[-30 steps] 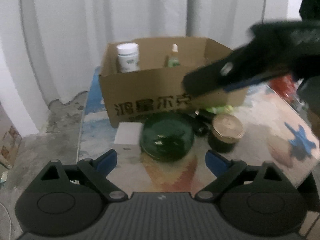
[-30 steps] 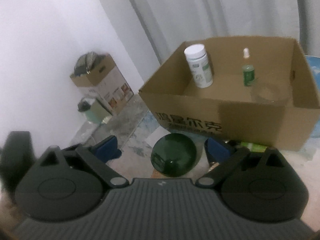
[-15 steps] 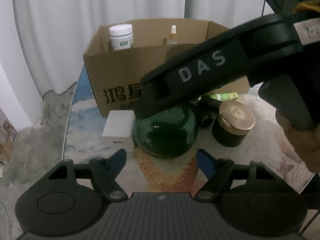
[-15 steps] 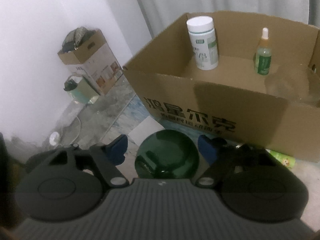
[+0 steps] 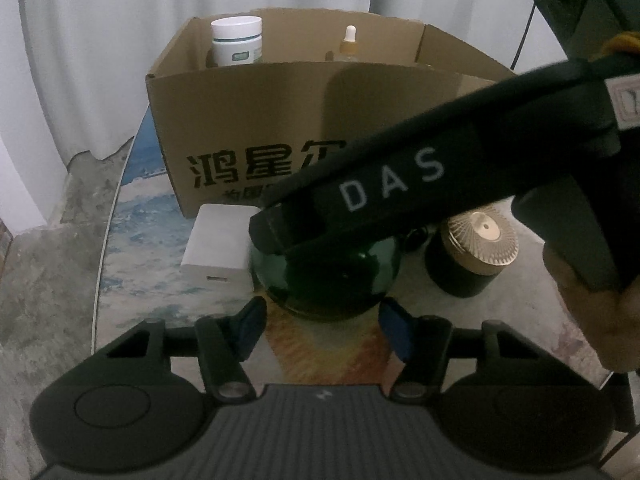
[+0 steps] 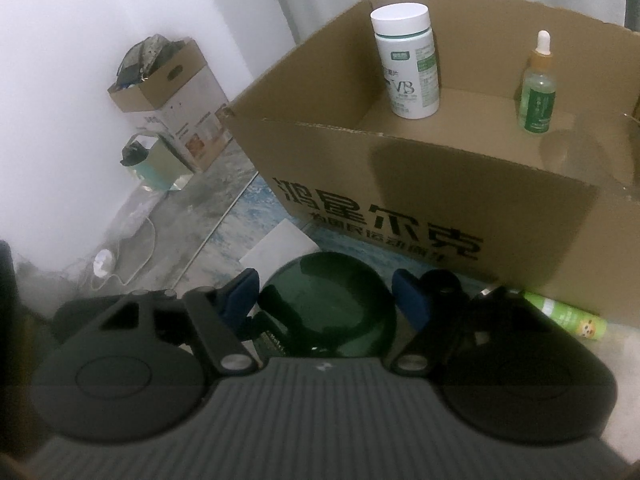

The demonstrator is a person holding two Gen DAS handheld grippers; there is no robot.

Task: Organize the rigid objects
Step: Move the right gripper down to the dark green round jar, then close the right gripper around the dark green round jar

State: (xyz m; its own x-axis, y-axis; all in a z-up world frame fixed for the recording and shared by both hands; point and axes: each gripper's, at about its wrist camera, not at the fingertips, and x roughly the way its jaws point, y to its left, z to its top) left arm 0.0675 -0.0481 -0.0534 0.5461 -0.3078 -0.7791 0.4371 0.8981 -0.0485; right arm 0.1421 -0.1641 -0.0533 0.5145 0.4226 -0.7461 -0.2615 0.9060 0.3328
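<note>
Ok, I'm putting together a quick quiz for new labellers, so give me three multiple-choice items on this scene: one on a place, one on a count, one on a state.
1. Where is the white bottle?
A) inside the cardboard box
B) on the floor
C) lying in front of the box

2. How many bottles stand in the box?
A) one
B) two
C) four

3. How is the green tube placed?
A) upright
B) lying on its side
C) leaning inside the box

Answers:
1 A: it stands against the box's back wall.
2 B: only the white bottle and the dropper bottle stand there.
3 B: it lies flat at the foot of the box, outside it.
</note>
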